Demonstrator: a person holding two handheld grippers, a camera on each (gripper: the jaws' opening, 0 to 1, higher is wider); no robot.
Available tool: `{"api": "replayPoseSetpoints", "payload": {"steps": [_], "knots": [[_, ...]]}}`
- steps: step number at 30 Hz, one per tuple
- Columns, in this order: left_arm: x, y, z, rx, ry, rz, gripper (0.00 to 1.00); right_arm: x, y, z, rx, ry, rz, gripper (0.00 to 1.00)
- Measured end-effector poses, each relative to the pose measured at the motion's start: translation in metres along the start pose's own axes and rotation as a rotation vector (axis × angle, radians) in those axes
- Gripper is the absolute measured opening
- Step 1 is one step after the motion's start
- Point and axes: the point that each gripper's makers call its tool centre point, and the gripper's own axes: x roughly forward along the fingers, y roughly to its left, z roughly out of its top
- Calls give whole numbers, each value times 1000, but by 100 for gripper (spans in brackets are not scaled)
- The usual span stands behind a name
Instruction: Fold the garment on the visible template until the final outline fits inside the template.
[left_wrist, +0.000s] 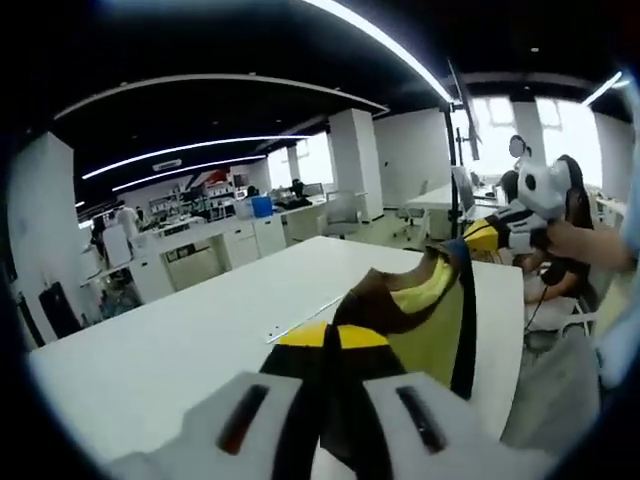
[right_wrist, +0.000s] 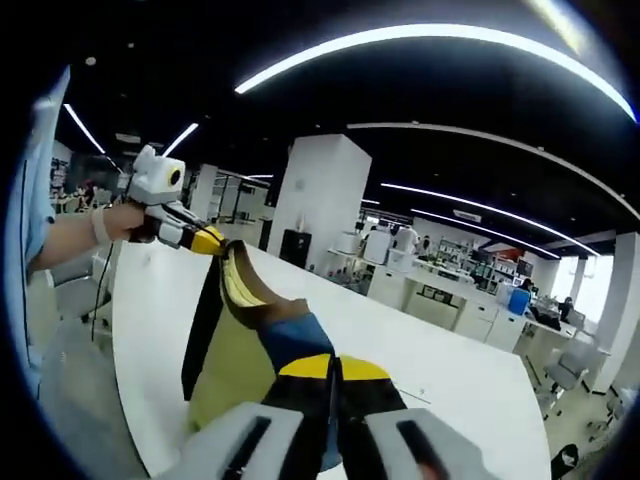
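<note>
A garment (left_wrist: 420, 320) with olive-yellow, black, brown and blue panels hangs stretched in the air between both grippers, above the white table (left_wrist: 150, 350). In the left gripper view my left gripper (left_wrist: 332, 400) is shut on one end of the cloth. My right gripper (left_wrist: 487, 235), held by a hand, is shut on the other end at the upper right. In the right gripper view my right gripper (right_wrist: 335, 420) clamps the garment (right_wrist: 240, 350), and the cloth runs up to the left gripper (right_wrist: 212, 241) at the upper left. A thin pale line (left_wrist: 305, 318) is marked on the tabletop.
The white table (right_wrist: 460, 370) is long, with its edge close to the person's sleeve (right_wrist: 45, 170). A dark pole (left_wrist: 455, 150) stands past the table's far end. A seated person (left_wrist: 570, 250), chairs, desks and white pillars (right_wrist: 315, 200) lie beyond.
</note>
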Motion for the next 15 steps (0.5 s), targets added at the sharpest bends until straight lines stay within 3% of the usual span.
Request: {"api": "replayPoseSetpoints", "payload": {"steps": [5, 7, 15], "knots": [[35, 16, -24, -12, 19, 8, 0, 30, -17, -27, 34, 48, 3, 0], [55, 27, -45, -16, 58, 28, 0, 45, -24, -41, 42, 72, 3, 0], [107, 49, -100, -93, 132, 36, 0, 109, -47, -92, 39, 170, 39, 0]]}}
